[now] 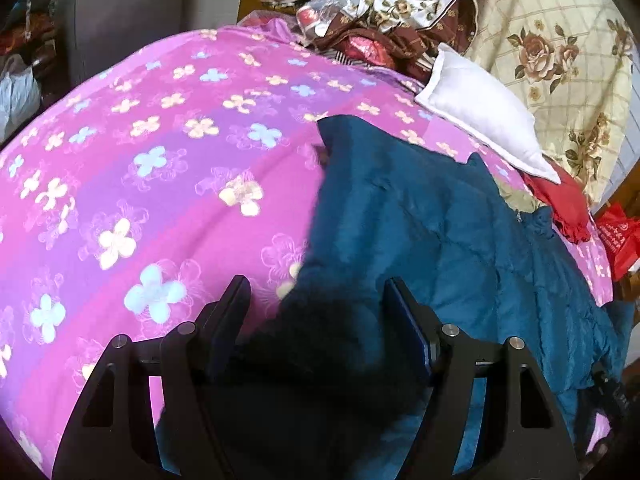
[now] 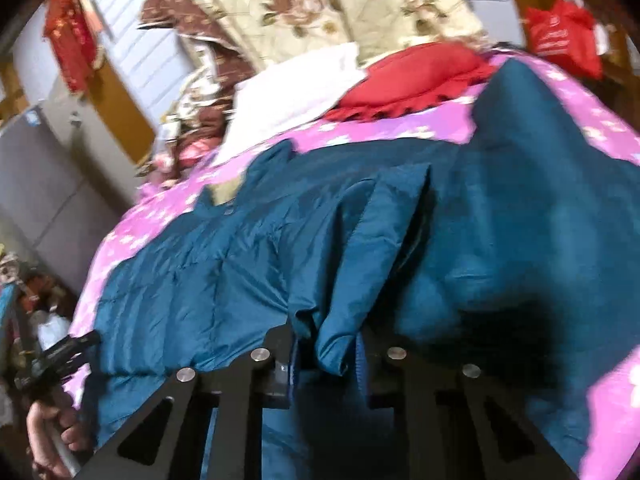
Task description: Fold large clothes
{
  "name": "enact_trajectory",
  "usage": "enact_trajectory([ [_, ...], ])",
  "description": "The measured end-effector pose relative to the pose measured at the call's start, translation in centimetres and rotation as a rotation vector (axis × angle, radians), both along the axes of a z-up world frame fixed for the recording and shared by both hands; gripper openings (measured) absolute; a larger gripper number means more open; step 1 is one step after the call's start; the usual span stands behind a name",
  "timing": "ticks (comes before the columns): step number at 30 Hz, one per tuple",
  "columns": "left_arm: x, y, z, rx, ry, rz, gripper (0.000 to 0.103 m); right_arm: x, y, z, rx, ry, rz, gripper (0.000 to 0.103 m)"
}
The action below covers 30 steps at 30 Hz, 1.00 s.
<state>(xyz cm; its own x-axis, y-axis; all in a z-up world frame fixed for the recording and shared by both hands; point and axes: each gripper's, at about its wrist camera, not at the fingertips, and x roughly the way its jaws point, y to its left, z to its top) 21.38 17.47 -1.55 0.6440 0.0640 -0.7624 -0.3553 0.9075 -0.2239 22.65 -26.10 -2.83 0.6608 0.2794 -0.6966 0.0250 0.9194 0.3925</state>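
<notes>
A large teal quilted jacket [image 1: 440, 220] lies spread on a pink flowered bedspread [image 1: 140, 168]. My left gripper [image 1: 316, 300] is open, its fingers wide apart on either side of a dark furry edge of the jacket [image 1: 320, 340], which lies between them. In the right wrist view the jacket [image 2: 240, 248] fills the middle, and my right gripper [image 2: 326, 344] is shut on a fold of its teal fabric [image 2: 360, 260]. The left gripper [image 2: 52, 360] and the hand holding it show at the lower left of that view.
A white pillow [image 1: 484, 116] and a red cloth [image 1: 560, 200] lie at the head of the bed, beside a cream rose-patterned quilt [image 1: 552, 40]. A red bag [image 1: 620, 236] hangs at the right. A pile of brown patterned cloth [image 1: 380, 32] sits at the far edge.
</notes>
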Motion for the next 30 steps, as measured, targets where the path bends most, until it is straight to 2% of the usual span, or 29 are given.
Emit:
enact_trajectory([
  [3,0.2,-0.4,0.4,0.034,-0.019,-0.005,0.070,-0.3,-1.0,-1.3,0.040,0.064,-0.041,0.021],
  [4,0.3,-0.7,0.4,0.051,-0.028,-0.006,0.070,0.1,-1.4,-2.1,0.075,0.088,-0.043,0.030],
  [5,0.4,-0.9,0.5,0.068,-0.032,-0.011,0.070,0.1,-1.7,-2.9,0.134,0.090,-0.035,0.034],
  [6,0.6,-1.0,0.4,0.083,-0.033,-0.018,0.070,-0.2,-2.4,-2.9,0.193,0.072,-0.046,0.038],
  [8,0.9,-1.0,0.1,0.088,-0.018,-0.023,0.070,-0.5,-3.4,-2.6,0.272,0.118,-0.079,0.038],
  [10,1.0,-0.8,0.2,0.064,-0.028,-0.015,0.070,-1.9,-4.0,-1.3,0.300,0.132,-0.148,0.039],
  [12,1.0,-0.7,0.6,0.056,-0.048,-0.011,0.070,-3.3,-3.2,1.4,0.180,0.051,-0.167,0.041],
  [14,1.0,-0.9,1.2,0.059,-0.073,-0.019,0.070,-3.7,-1.1,3.9,0.017,-0.066,-0.160,0.044],
  [15,1.1,-1.2,1.2,0.072,-0.077,-0.037,0.070,-3.4,-0.2,4.4,-0.022,-0.101,-0.146,0.049],
  [16,1.3,-1.5,1.2,0.083,-0.073,-0.052,0.070,-2.6,1.2,4.6,-0.066,-0.143,-0.090,0.063],
  [18,1.8,-2.1,0.4,0.117,-0.035,-0.077,0.070,-0.5,3.5,4.2,-0.133,-0.151,0.034,0.071],
  [19,2.3,-2.2,-0.6,0.125,0.013,-0.090,0.070,0.5,4.5,3.5,-0.174,-0.132,0.095,0.071],
  [21,2.9,-1.9,-2.1,0.084,0.066,-0.096,0.072,1.8,5.0,1.5,-0.258,-0.048,0.124,0.071],
  [23,3.0,-1.5,-2.5,0.058,0.072,-0.085,0.078,2.6,3.5,-0.7,-0.242,0.046,0.090,0.071],
  [24,3.1,-1.3,-2.6,0.044,0.077,-0.079,0.079,2.4,2.4,-1.1,-0.190,0.050,0.075,0.071],
  [25,3.0,-1.2,-2.5,0.030,0.078,-0.077,0.079,2.4,1.5,-1.0,-0.146,0.054,0.056,0.067],
  [26,2.9,-1.1,-2.4,0.029,0.077,-0.073,0.079,2.5,1.3,-0.5,-0.165,0.068,0.035,0.065],
  [27,2.7,-1.2,-2.3,0.032,0.076,-0.065,0.079,2.3,1.4,0.2,-0.193,0.051,0.015,0.064],
  [28,2.5,-1.3,-2.0,0.037,0.071,-0.056,0.079,1.8,1.7,1.4,-0.217,-0.002,-0.004,0.064],
  [30,2.1,-1.8,-1.2,0.059,0.034,-0.059,0.079,1.2,2.7,3.0,-0.223,-0.090,0.017,0.067],
])
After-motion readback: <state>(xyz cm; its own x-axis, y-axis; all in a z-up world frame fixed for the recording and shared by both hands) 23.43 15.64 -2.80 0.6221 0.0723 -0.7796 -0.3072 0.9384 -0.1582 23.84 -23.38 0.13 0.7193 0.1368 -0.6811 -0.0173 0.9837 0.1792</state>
